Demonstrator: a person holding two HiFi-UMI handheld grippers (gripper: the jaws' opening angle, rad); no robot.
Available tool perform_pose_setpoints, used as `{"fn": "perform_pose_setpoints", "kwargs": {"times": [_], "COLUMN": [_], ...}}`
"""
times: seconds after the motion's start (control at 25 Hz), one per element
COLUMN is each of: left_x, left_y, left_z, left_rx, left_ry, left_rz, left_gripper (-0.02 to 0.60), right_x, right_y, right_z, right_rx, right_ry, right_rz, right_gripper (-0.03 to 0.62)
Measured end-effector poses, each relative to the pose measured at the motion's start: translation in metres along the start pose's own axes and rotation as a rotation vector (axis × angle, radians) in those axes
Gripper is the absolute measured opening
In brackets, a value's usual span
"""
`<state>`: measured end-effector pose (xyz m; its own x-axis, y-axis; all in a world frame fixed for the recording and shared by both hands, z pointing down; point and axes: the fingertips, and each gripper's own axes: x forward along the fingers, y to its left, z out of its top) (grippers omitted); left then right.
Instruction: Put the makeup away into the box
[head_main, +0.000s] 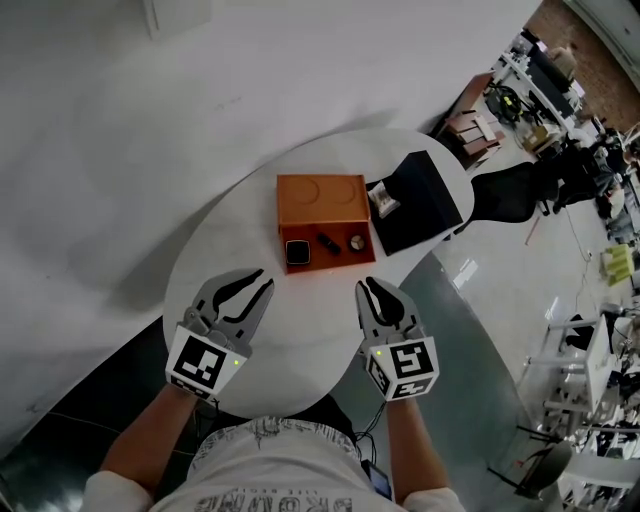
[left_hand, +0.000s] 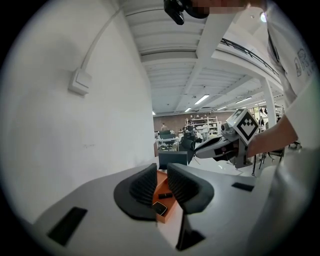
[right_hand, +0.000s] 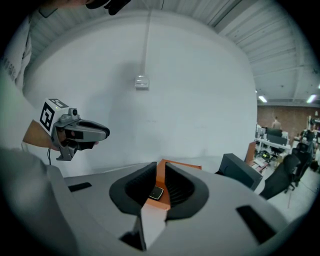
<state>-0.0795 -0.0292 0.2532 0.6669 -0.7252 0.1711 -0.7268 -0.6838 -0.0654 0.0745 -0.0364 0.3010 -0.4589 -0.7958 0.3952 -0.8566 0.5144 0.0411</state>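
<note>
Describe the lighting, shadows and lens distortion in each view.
Head view: even, sharp lighting; the table casts a soft shadow on the floor to its left, and the floor shows glare patches at right. Left gripper view: strong fisheye with black corners, ceiling beams bowed, a mosaic patch at top. Right gripper view: same fisheye, bright wall, ceiling lamps flaring at right.

The head view looks steeply down from high above the round white table (head_main: 220, 255), with the orange rectangular box (head_main: 322, 205) at frame centre. Each gripper view sits low over the tabletop, facing almost level along its own grey jaws at that box, lower centre. The camera on the left gripper (head_main: 265, 278) catches the right gripper (head_main: 369, 284) at mid right; the other shows the left at mid left.
</note>
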Motion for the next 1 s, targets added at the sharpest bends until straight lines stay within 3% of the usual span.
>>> {"fn": "perform_pose_setpoints", "kwargs": {"times": [1.0], "left_x": [-0.036], "left_y": [0.011], "left_z": [-0.007], "left_rx": [-0.049], "left_ry": [-0.018], "left_rz": [-0.008], "left_gripper": [0.032], "right_x": [-0.008], "right_y": [0.069], "right_z": [0.003], "right_rx": [0.044], "right_ry": [-0.039], "right_rz": [0.043], "right_gripper": [0.008]}}
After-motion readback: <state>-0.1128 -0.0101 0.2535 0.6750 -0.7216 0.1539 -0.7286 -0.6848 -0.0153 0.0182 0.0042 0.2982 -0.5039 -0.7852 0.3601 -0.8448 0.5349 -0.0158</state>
